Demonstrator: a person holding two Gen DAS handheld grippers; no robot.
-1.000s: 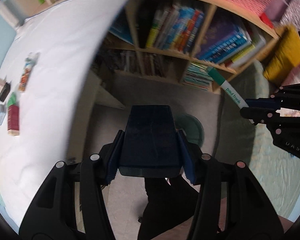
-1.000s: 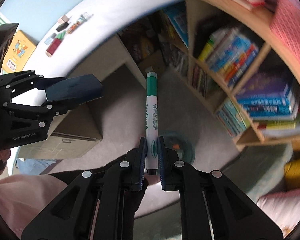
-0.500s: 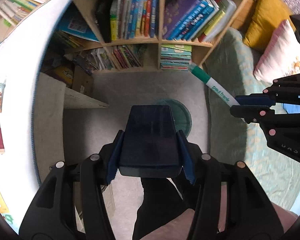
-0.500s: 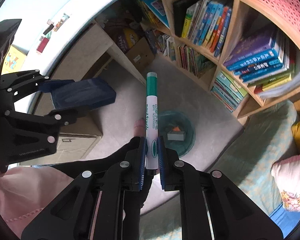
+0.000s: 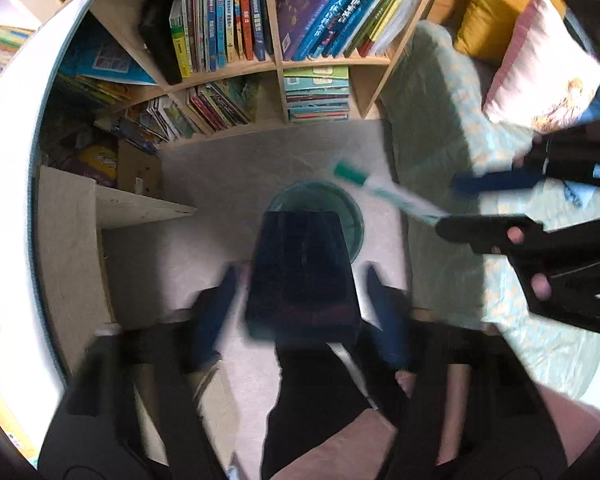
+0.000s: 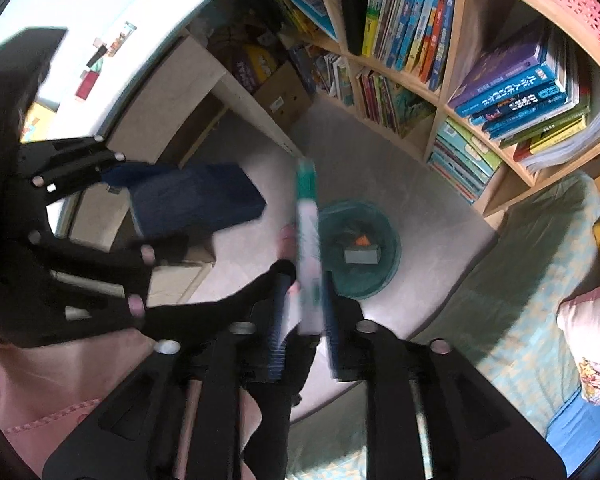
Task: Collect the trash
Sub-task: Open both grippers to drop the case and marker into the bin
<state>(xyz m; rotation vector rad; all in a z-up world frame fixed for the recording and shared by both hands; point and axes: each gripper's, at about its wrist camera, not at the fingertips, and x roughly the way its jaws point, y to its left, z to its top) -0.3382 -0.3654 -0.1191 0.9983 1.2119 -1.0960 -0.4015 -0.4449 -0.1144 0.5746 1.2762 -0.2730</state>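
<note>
Directly above the teal-lined trash bin [image 6: 358, 248] on the grey floor [image 6: 432, 240], a dark blue box [image 5: 302, 272] sits between my left gripper [image 5: 300, 304] fingers, its jaws opening, clear of its sides; beside it, my right gripper [image 6: 302, 320] jaws are opening around a green-capped marker [image 6: 308, 236], pads apart from it

Motion-blurred left claw [image 5: 300, 300] and dark box [image 5: 302, 272], box hiding bin [image 5: 352, 212] front, smeared marker [image 6: 309, 240]
</note>
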